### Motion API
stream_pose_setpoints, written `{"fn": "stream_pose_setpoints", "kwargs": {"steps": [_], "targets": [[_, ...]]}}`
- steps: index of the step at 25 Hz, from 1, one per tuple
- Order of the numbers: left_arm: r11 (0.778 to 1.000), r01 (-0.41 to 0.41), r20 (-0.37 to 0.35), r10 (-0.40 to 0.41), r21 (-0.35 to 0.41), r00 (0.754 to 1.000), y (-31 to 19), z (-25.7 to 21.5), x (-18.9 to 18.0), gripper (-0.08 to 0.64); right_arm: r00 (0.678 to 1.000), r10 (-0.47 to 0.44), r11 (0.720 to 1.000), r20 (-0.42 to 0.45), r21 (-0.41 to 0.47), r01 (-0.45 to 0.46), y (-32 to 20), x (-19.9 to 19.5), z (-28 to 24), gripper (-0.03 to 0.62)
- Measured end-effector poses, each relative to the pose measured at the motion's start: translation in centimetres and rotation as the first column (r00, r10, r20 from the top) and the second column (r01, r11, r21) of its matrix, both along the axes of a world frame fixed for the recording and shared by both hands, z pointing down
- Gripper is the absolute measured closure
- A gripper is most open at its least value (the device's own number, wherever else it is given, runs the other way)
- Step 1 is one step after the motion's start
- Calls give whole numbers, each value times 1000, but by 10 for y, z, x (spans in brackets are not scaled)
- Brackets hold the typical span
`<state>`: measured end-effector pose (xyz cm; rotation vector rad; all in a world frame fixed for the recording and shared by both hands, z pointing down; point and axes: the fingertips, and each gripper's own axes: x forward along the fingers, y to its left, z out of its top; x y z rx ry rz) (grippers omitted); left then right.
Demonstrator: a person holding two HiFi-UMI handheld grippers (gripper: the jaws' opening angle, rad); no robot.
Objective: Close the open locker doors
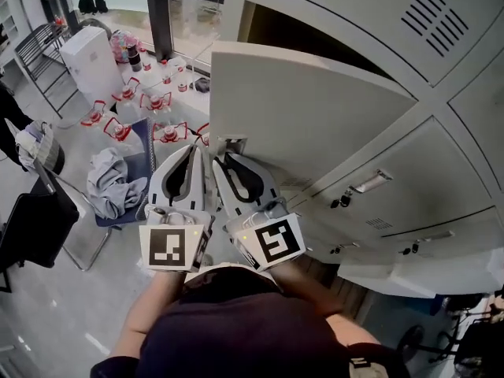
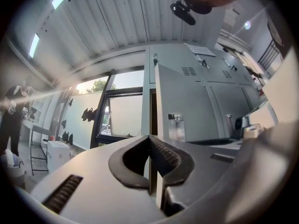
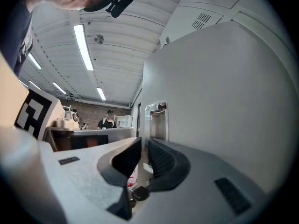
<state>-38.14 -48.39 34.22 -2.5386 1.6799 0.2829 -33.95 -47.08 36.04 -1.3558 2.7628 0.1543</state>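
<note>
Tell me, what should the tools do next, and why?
Probably press the right tool against the door near its free edge and swing it toward the locker: the door stands swung out, and the tool sits beside its latch, gripping nothing.

1. The open locker door [image 1: 307,116], plain pale grey sheet metal, stands swung well out from the locker bank [image 1: 472,109], its free edge towards the room.
2. A small metal latch plate [image 1: 233,145] sits on that free edge, near the door's lower corner.
3. Behind the door, the compartment [image 1: 287,31] shows dark and uncovered.
4. The neighbouring doors sit flush and shut: a louvred door [image 1: 409,22] above, and handled doors [image 1: 370,182] below.
</note>
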Motion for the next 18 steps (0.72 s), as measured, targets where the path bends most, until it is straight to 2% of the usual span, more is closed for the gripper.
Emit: {"fn": "stream_pose_setpoints", "kwargs": {"steps": [8, 13, 18], "targets": [[989, -149, -1, 149, 9, 989, -29, 0, 6, 558, 992, 125, 992, 7, -3, -125, -25, 2, 0, 545], [981, -191, 2, 192, -19, 981, -45, 1, 2, 558, 980, 200, 980, 14, -9, -200, -39, 4, 1, 548], [962, -272, 6, 272, 24, 962, -51, -2, 6, 558, 964, 264, 965, 19, -2, -264, -53, 7, 0, 549]]}}
